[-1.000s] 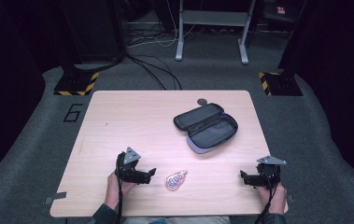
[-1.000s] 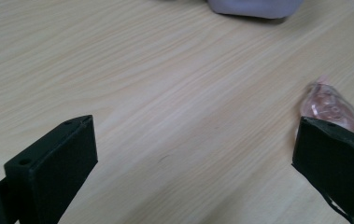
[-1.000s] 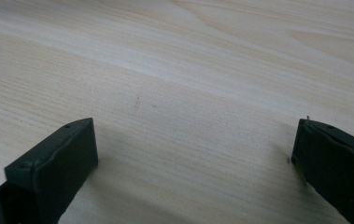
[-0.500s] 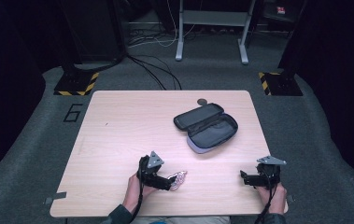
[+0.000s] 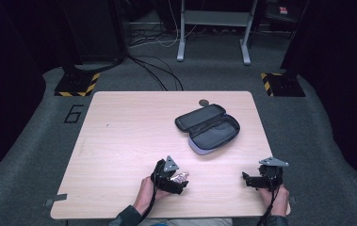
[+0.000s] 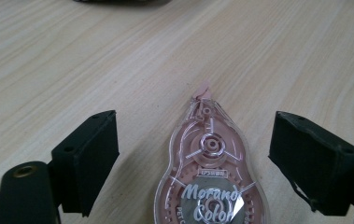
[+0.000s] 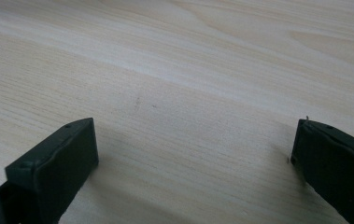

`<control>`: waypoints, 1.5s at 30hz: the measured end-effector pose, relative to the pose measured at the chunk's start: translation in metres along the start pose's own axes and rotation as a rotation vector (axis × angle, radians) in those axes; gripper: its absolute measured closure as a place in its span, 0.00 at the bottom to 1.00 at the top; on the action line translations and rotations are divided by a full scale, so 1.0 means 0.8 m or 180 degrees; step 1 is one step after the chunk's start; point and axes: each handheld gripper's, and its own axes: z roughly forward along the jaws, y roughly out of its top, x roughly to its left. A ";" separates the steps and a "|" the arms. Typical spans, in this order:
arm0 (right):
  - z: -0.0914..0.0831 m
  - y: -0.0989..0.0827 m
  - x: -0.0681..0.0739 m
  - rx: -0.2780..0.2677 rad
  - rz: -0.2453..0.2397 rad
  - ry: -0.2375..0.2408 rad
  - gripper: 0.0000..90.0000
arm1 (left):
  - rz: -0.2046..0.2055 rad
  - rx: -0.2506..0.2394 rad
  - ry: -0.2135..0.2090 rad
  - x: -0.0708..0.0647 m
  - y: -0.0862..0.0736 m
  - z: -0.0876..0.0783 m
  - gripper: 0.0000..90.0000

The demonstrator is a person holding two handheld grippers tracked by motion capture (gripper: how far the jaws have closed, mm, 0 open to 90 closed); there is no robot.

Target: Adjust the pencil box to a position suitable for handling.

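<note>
A pink, clear teardrop-shaped correction tape dispenser [image 6: 209,182] lies flat on the wooden table [image 5: 129,136] near its front edge. My left gripper [image 6: 198,135] sits low around it, one black jaw on each side. Its jaws have just been closing, with the dispenser between them. A gap of bare wood still shows on both sides, so the pads do not press on it. In the high view the left gripper [image 5: 178,181] covers most of the dispenser [image 5: 182,177]. My right gripper [image 5: 247,179] rests at the front right, open [image 7: 195,140], with bare wood between its jaws.
An open dark zip case [image 5: 209,128] lies right of the table's middle, lid folded back. A small dark round object [image 5: 204,101] sits at the far edge. Cables and black stands stand on the floor beyond the table.
My left gripper has moved right along the front edge up to the dispenser, and now straddles it. The right hand has stayed still.
</note>
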 end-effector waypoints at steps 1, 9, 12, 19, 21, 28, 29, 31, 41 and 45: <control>0.000 0.000 0.000 0.0000 0.0000 0.0000 0.00 | 0.0000 0.0000 0.0000 0.000 0.000 0.000 0.23; 0.000 0.000 0.000 -0.0001 0.0004 0.0000 0.00 | 0.0139 0.0018 -0.0069 -0.005 -0.001 0.002 0.39; 0.000 0.000 0.000 0.0002 0.0004 0.0001 0.00 | 0.0145 0.0049 -0.0060 -0.007 -0.002 0.004 0.44; -0.001 0.000 0.001 0.0004 0.0010 0.0005 0.00 | 0.0193 0.0004 0.0045 -0.009 -0.006 0.003 0.54; -0.001 0.000 0.000 0.0005 -0.0002 0.0006 0.00 | 0.0192 -0.0010 0.0043 -0.009 -0.006 0.003 0.55; 0.000 0.000 0.001 -0.0001 0.0018 -0.0001 0.00 | 0.0194 0.0011 0.0048 -0.008 -0.006 0.001 0.56; 0.000 0.000 0.001 -0.0001 0.0018 -0.0001 0.00 | 0.0188 -0.0023 0.0046 -0.007 -0.006 0.000 0.56; 0.000 0.000 0.001 -0.0005 0.0012 0.0003 0.00 | 0.0178 -0.0062 0.0048 -0.005 -0.005 -0.005 0.56; 0.000 0.000 0.000 0.0008 0.0005 0.0011 0.00 | 0.0176 -0.0201 0.0166 0.006 -0.004 -0.036 0.56; 0.000 0.000 0.000 0.0008 0.0005 0.0011 0.00 | 0.0128 -0.0240 0.0183 0.009 -0.004 -0.046 0.56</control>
